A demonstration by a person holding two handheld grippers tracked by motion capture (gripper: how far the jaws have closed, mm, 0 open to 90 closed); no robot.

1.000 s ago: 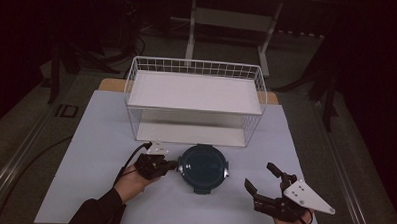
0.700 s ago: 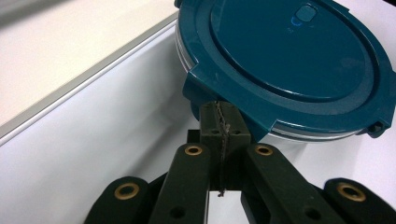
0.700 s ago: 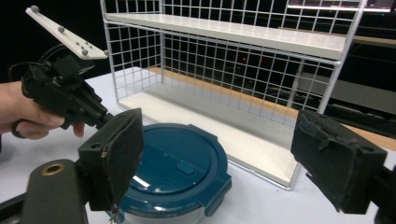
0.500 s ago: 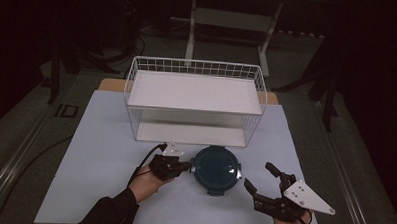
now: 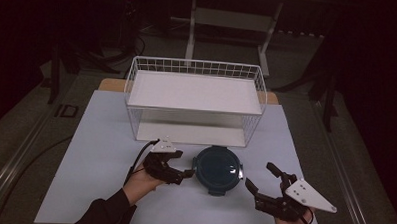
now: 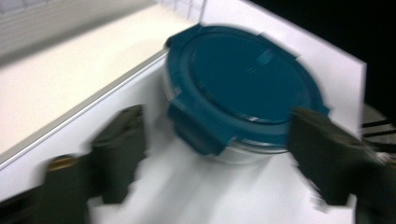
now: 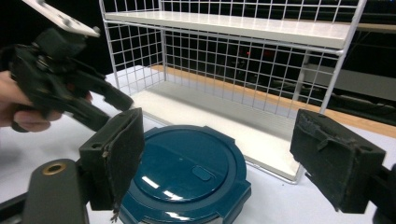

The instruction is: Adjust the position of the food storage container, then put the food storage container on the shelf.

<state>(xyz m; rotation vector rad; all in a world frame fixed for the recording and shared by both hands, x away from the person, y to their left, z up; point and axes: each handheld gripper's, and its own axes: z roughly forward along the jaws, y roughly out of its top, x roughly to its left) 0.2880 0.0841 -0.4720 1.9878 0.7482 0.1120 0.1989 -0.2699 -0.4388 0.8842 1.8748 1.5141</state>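
The round blue container (image 5: 218, 168) is placed on the table (image 5: 100, 138), at 6 o'clock from the wire rack (image 5: 194, 99). The left gripper (image 5: 184, 175), just opened, and the right gripper (image 5: 261, 183) are held wide, empty. With a one-sided grasp, the container could be pushed away.
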